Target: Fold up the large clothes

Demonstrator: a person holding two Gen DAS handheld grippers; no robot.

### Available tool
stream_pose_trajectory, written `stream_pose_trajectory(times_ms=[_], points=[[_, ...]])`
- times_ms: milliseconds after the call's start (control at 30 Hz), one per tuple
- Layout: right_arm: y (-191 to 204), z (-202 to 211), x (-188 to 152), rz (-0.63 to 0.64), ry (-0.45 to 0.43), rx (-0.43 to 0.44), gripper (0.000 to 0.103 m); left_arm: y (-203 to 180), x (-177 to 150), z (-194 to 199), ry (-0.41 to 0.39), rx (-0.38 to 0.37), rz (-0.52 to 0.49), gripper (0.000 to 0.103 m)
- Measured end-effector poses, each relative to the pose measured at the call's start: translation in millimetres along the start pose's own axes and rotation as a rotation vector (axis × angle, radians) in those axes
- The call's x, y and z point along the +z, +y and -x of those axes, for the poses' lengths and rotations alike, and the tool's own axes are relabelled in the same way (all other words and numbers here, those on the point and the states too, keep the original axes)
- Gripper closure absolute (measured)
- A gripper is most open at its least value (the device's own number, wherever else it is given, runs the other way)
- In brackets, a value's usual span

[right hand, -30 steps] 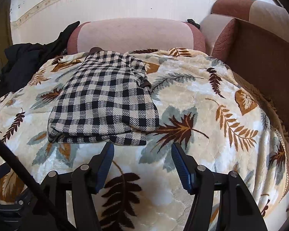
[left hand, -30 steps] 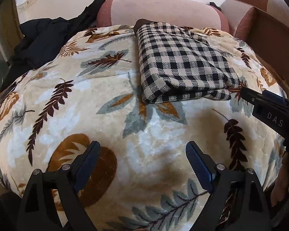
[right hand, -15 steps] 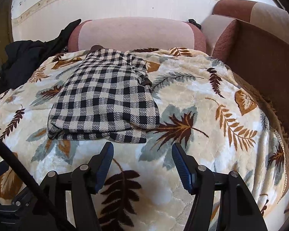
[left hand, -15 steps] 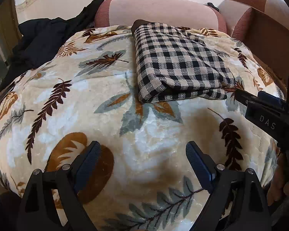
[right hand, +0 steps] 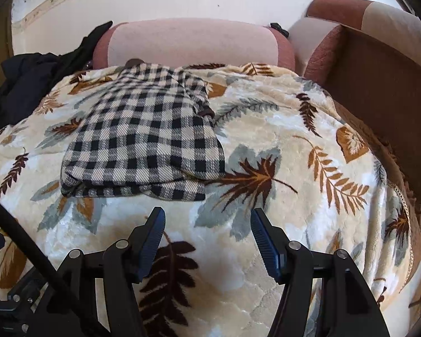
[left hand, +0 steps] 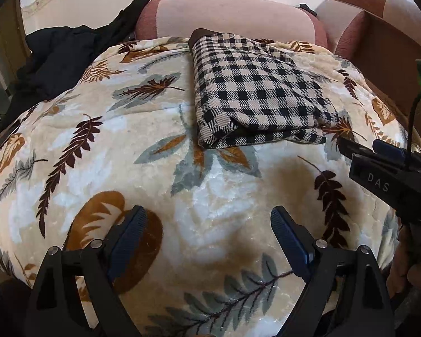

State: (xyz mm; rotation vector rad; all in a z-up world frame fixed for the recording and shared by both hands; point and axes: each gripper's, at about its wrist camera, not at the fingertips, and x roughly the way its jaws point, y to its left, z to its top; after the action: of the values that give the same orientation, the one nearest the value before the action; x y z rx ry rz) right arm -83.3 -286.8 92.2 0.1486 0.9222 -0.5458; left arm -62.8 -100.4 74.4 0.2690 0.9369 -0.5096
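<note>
A black-and-cream checked garment [left hand: 255, 92] [right hand: 146, 140] lies folded into a thick rectangle on the leaf-patterned blanket [left hand: 126, 146] [right hand: 280, 140], its folded edge toward me. My left gripper [left hand: 207, 224] hovers open over bare blanket, short of the garment and a little left of it. My right gripper [right hand: 207, 224] is open too, just in front of the garment's near edge, with nothing between its blue pads. In the left wrist view the right gripper's body comes in from the right edge, its tip close to the garment's near right corner.
A pile of black clothing [left hand: 59, 53] [right hand: 28, 84] lies at the back left. A pink and brown sofa cushion [left hand: 227, 16] [right hand: 193, 45] stands behind the blanket, a brown armrest [right hand: 379, 78] at the right. A person's hand [left hand: 407, 255] shows at the lower right.
Both views have tilted down slightly, so the garment sits a touch higher in the pictures. Neither gripper has taken hold of anything.
</note>
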Motion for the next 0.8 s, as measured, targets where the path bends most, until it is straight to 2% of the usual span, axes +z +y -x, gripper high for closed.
stream_pose_trajectory(times_ms=[300,800], points=[[-7.1,-8.6,-2.6,-0.030,0.060,-0.014,0.035,-1.1,-1.3,-1.1,0.007,0.000,0.000,0.014],[1.5,-10.6,-5.0,0.008,0.067,-0.028,0.035,1.1,-2.1,-5.8,0.032,-0.020,0.017,0.014]])
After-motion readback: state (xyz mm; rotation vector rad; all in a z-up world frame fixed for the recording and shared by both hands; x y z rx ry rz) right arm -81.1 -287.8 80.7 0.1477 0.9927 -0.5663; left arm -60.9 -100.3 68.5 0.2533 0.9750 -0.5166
